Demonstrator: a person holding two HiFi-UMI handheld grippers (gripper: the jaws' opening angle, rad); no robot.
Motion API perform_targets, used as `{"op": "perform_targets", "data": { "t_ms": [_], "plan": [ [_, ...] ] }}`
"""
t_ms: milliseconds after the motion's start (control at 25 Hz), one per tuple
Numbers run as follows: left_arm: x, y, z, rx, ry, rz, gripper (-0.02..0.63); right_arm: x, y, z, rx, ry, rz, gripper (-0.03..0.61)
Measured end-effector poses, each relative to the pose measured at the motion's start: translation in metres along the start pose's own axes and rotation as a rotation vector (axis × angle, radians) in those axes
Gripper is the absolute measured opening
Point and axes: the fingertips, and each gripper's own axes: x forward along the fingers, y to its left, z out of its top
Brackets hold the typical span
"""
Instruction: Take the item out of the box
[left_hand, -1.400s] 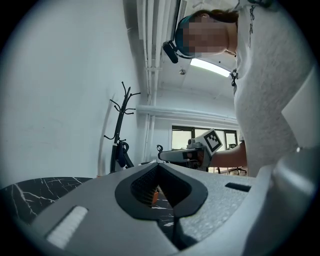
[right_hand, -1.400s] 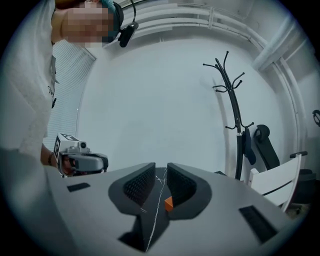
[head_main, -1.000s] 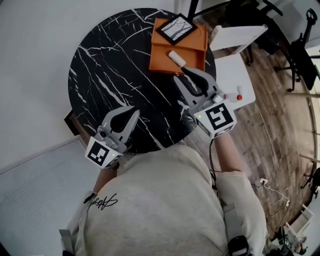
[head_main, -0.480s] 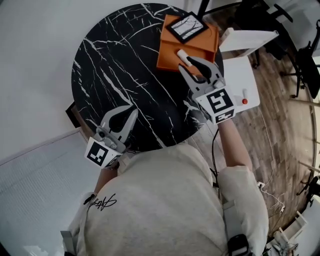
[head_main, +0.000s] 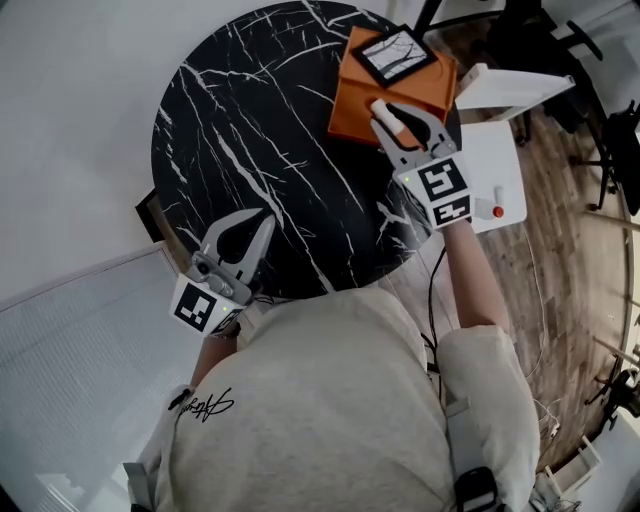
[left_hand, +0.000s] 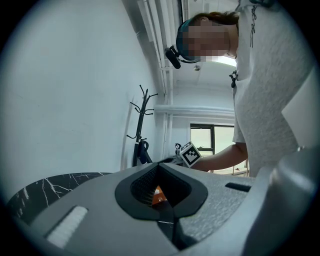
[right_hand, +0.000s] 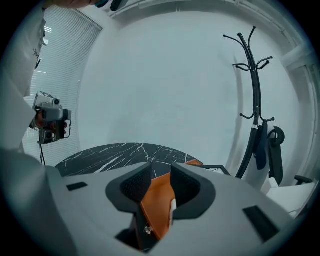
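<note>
Orange box (head_main: 355, 100) at right gripper (head_main: 405, 120), jaws apart

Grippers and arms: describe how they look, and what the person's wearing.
Both the left gripper and right gripper are light grey with curved two-finger jaws, dark ribbed pads, and a white cube bearing black square markers. A black cable runs from the right one. The person wears a pale grey top with black script.

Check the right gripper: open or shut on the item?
Open. The right gripper has its jaws apart in its own view, the orange box showing through the gap; the white item isn't clamped.
</note>
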Motion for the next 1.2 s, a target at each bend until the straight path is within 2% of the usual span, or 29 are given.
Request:
{"op": "perform_targets", "data": {
  "t_ms": [520,1200],
  "plan": [
    [0.000,0.005,0.000,-0.016,0.009,0.031,0.000,0.031,-0.013,-0.036,-0.022,0.109,0.011,0.097],
    [-0.005,0.009,-0.001,-0.016,0.022,0.049,0.000,0.056,-0.028,-0.090,-0.064,0.321,0.040,0.098]
  ]
}}
